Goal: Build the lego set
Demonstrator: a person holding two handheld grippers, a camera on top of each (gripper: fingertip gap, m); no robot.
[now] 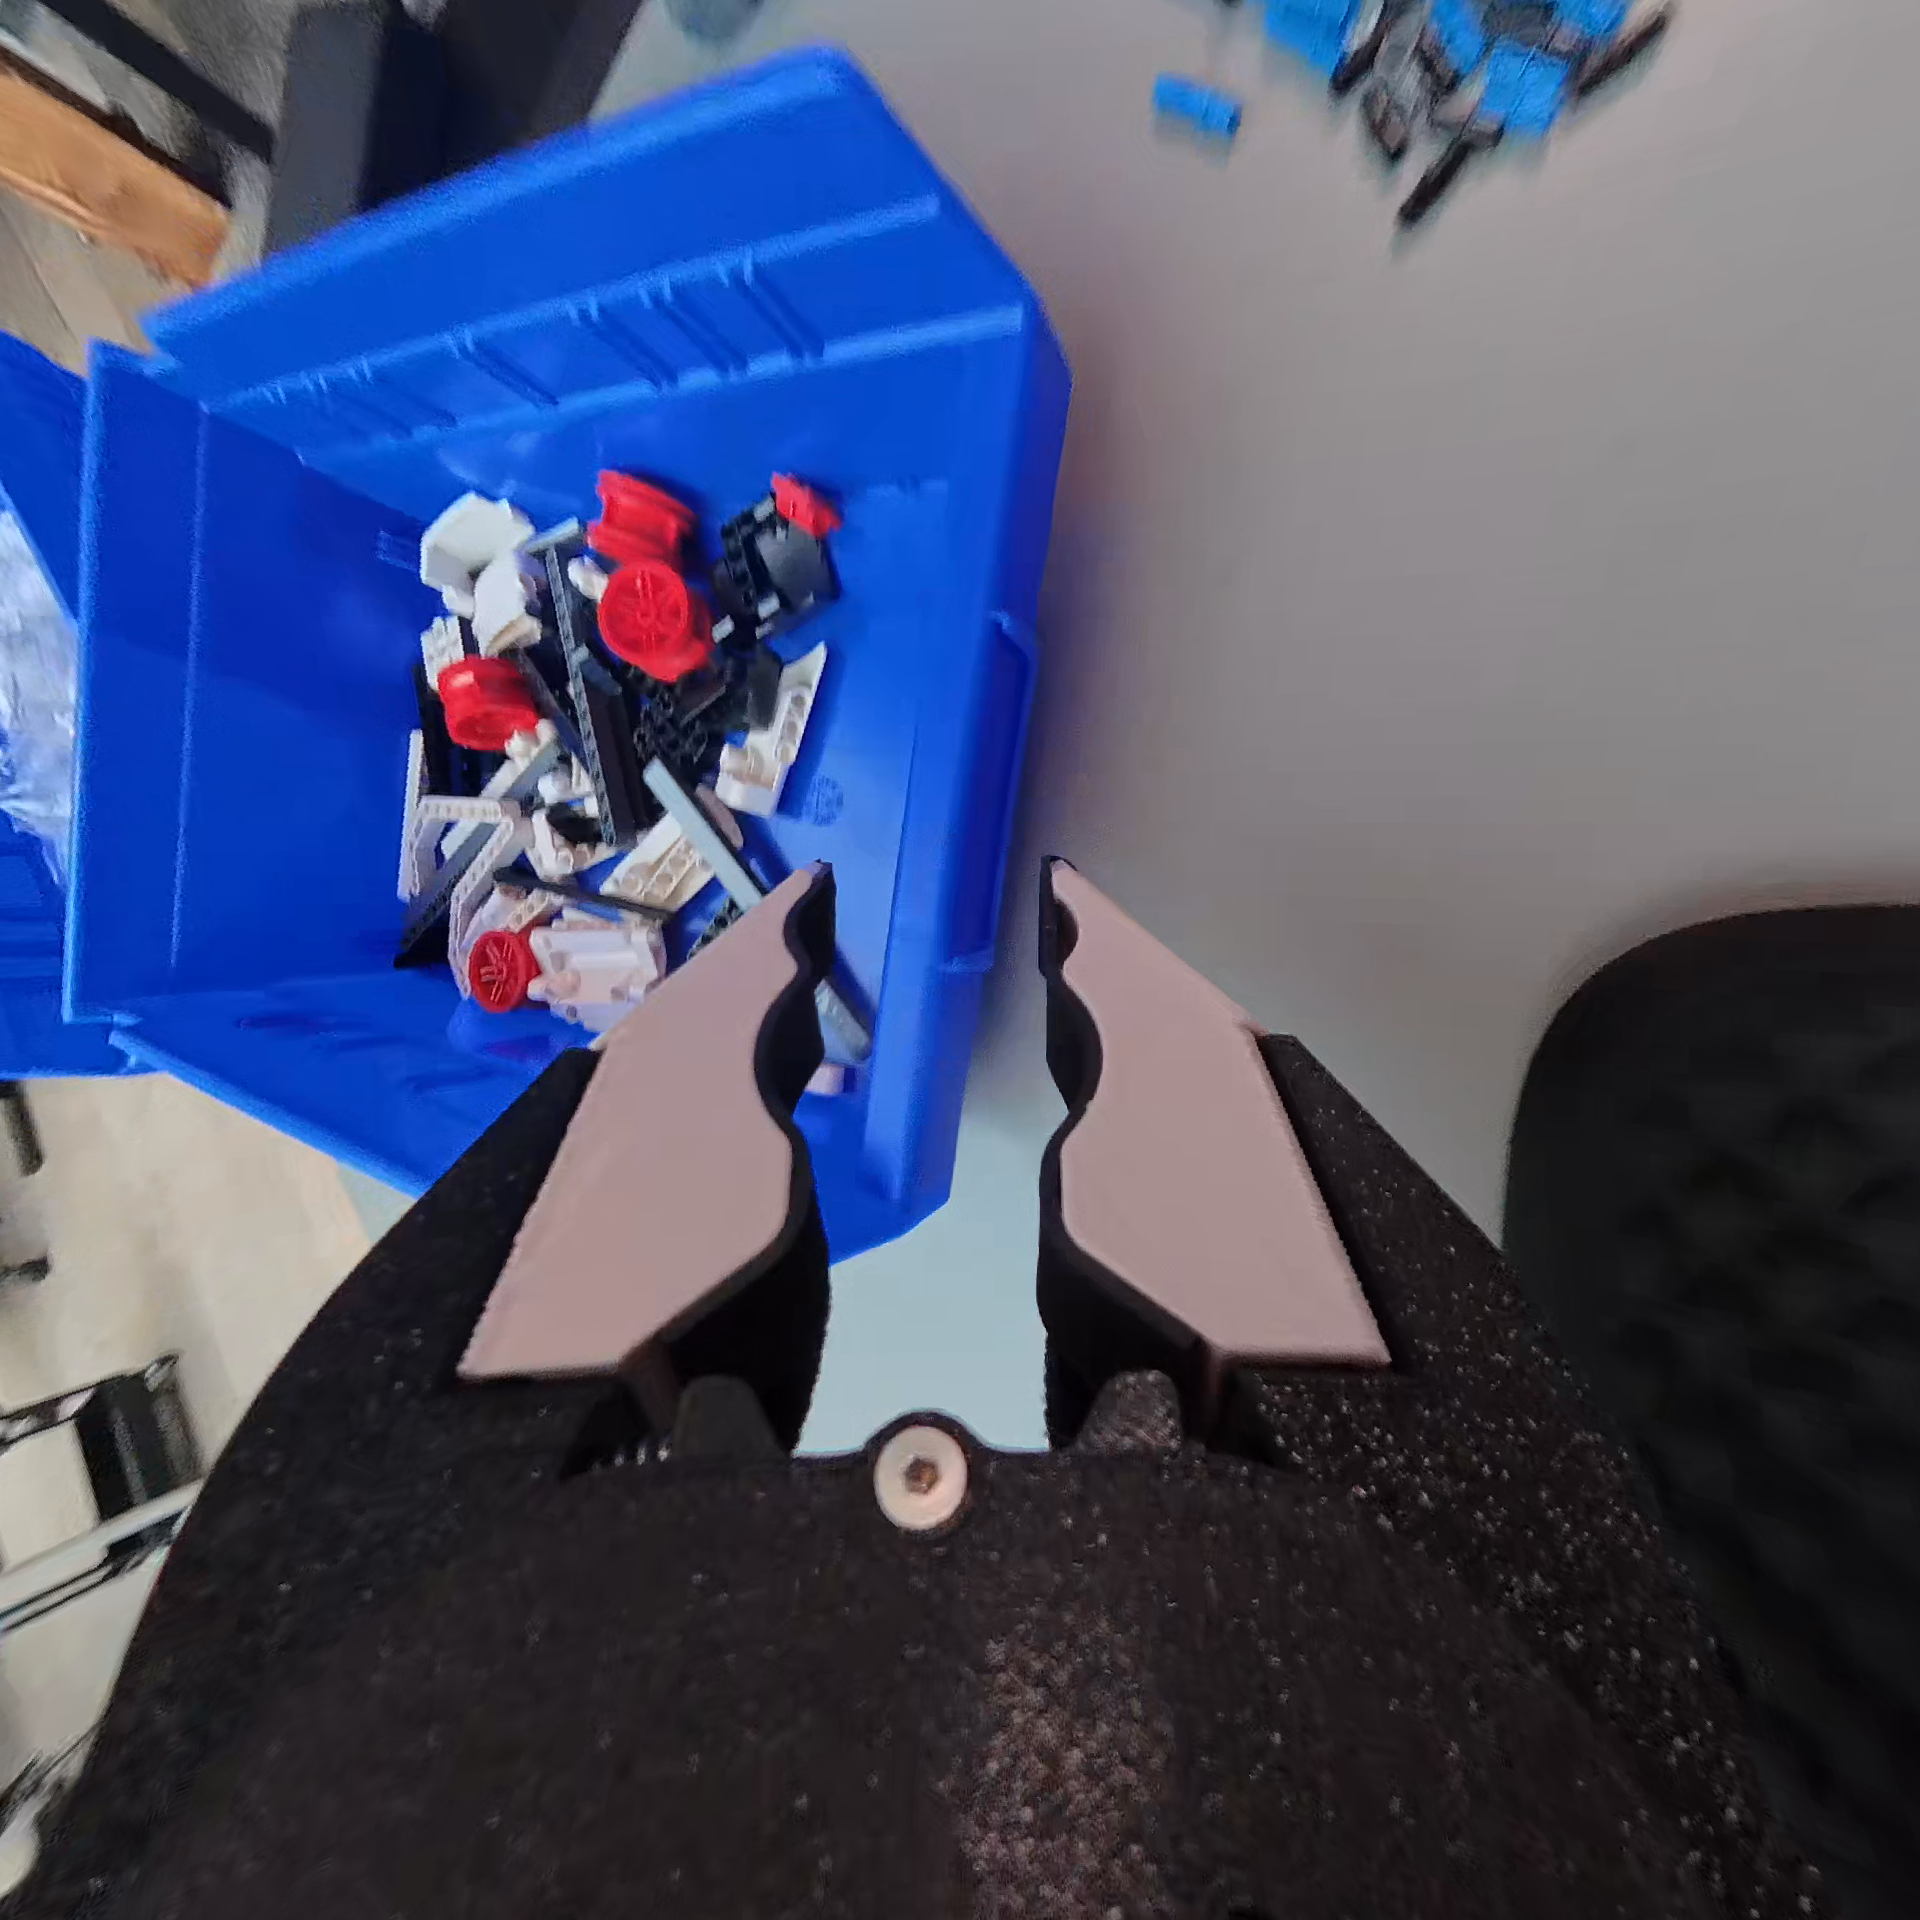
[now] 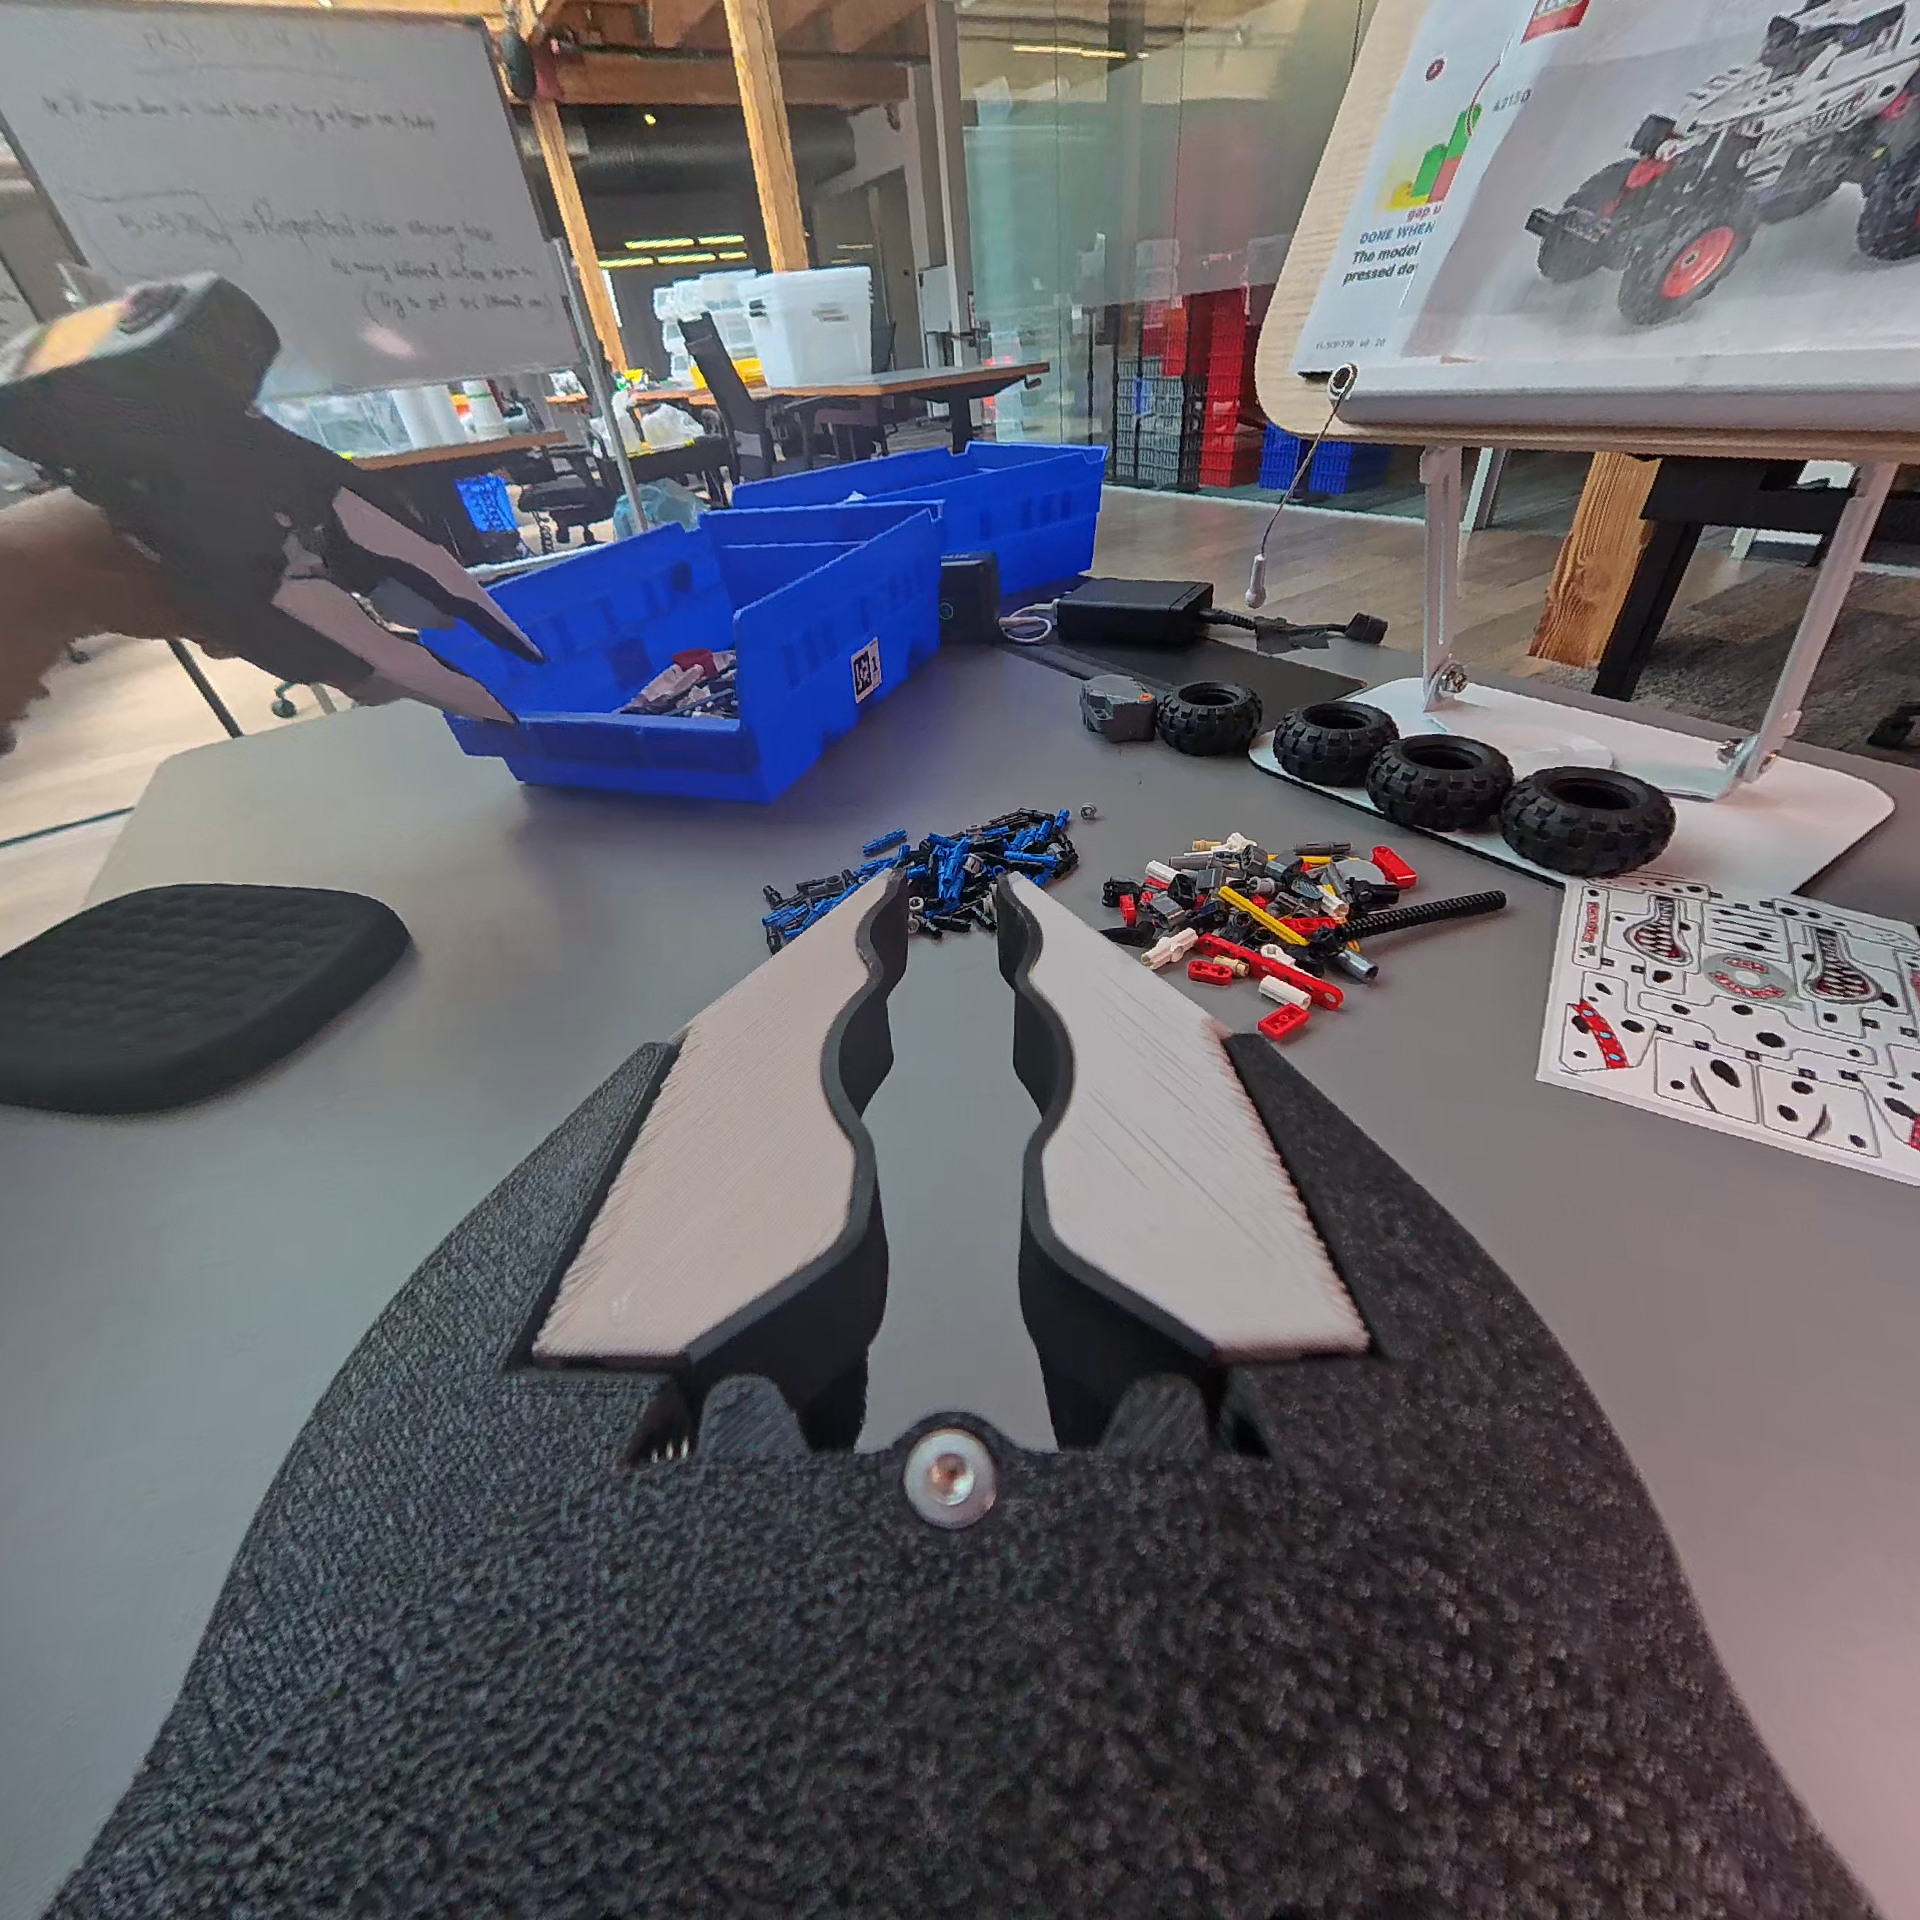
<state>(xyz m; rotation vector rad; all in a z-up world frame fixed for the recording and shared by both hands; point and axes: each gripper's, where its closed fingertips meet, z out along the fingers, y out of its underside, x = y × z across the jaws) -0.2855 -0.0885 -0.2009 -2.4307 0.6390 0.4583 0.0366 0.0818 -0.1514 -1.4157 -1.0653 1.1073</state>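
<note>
The left hand-held gripper [image 1: 935,883] is poised above the near edge of the blue bin [image 1: 582,343], released and empty, with a clear gap between its jaws. Inside the bin lies a heap of white, black and grey Technic pieces with red wheel hubs [image 1: 655,613]. A part is judged about to be picked; the pick would be best made with one piece singled out at the heap's edge, the jaws set squarely across its narrow sides, and neighbouring beams kept from being dragged along.

The right hand-held gripper [image 2: 951,904] is held low over the grey bench [image 2: 520,1039], likewise released and empty, pointing at a pile of blue and black pins [image 2: 935,857]. Beside it lie mixed small parts [image 2: 1257,914], four black tyres [image 2: 1439,779], a sticker sheet [image 2: 1745,1018] and a black pad [image 2: 177,987]. An instruction booklet [image 2: 1621,177] is propped on a stand. Beyond, an open workshop with a whiteboard [image 2: 281,177] is seen.
</note>
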